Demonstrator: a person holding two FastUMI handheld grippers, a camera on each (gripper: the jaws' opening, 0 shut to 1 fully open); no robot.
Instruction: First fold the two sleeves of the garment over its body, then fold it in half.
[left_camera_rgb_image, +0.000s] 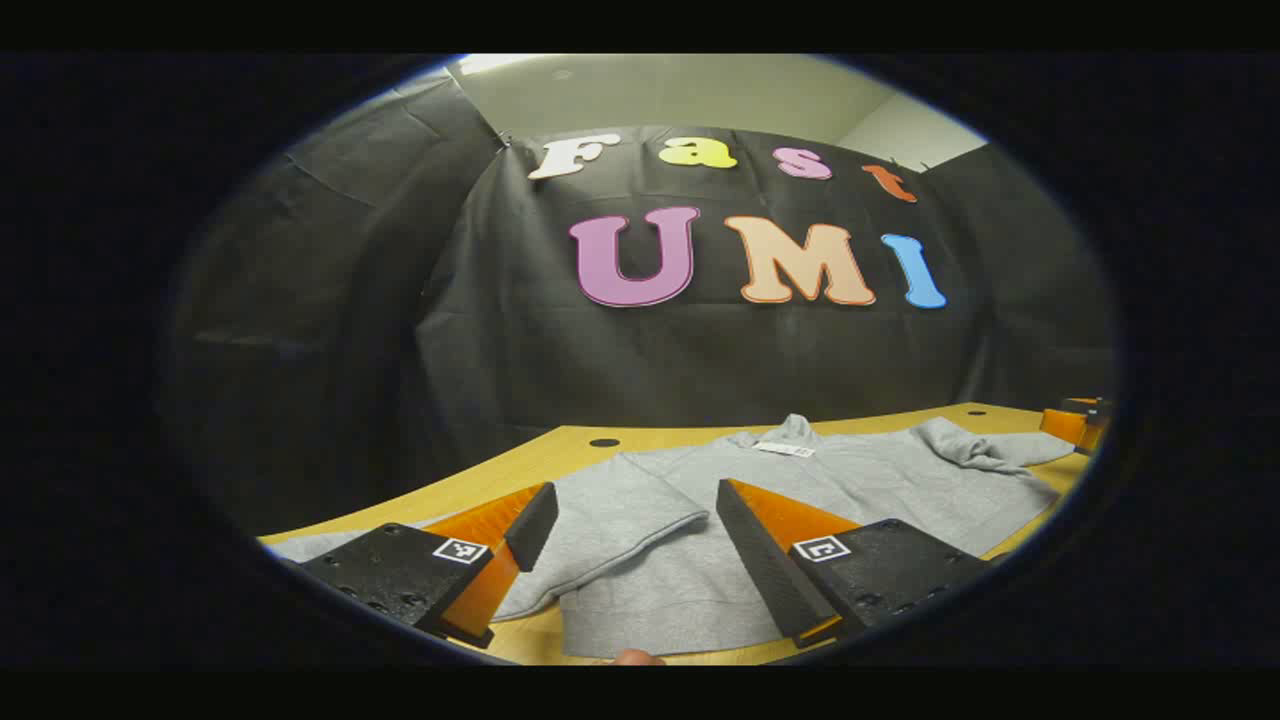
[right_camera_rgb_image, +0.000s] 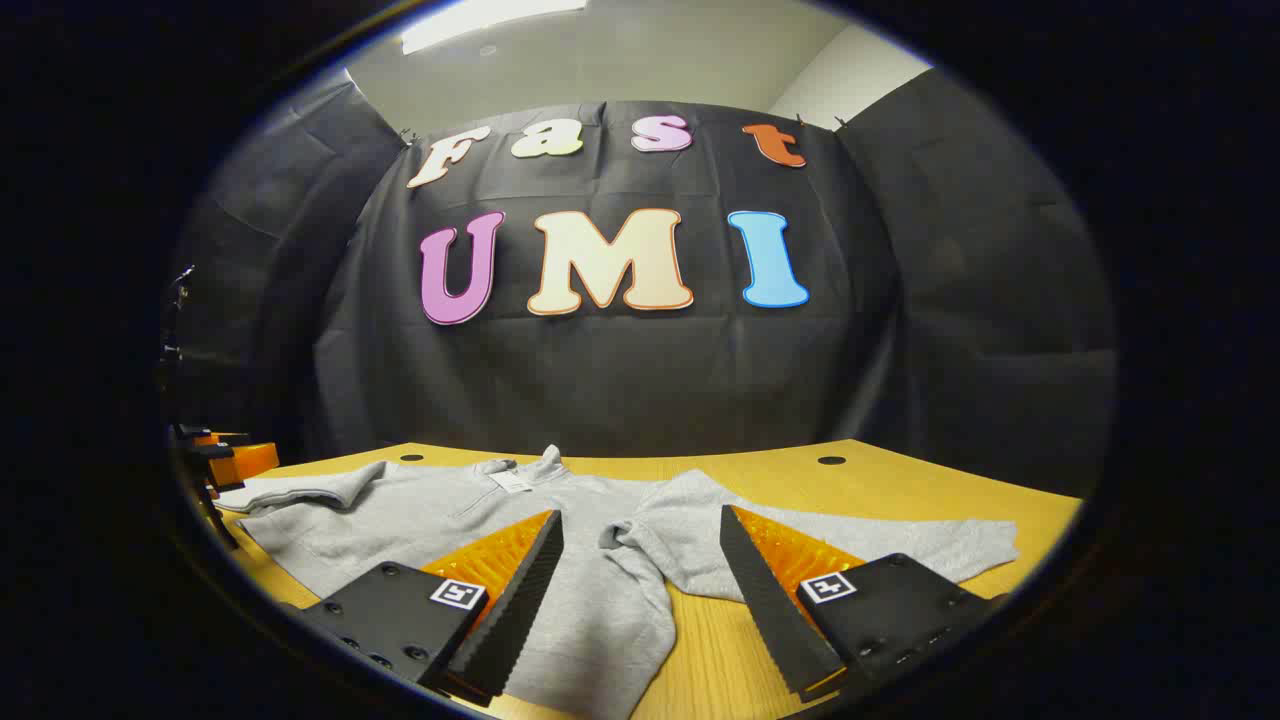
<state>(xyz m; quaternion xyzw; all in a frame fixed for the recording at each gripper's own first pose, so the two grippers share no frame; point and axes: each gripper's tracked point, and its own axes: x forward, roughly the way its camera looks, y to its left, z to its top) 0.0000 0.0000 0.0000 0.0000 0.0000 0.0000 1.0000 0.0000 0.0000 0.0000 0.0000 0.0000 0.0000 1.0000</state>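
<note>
Lying unfolded on the table (right_camera_rgb_image: 900, 480), the grey sweatshirt (right_camera_rgb_image: 560, 540) faces both gaping grippers (left_camera_rgb_image: 625, 545) (right_camera_rgb_image: 640, 570).

Dim overhead light, seemingly bowed edges

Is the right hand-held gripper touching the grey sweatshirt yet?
Cannot tell. In the right gripper view the right hand-held gripper stands open over the grey sweatshirt on the wooden table; neither contact nor gap shows plainly.
</note>
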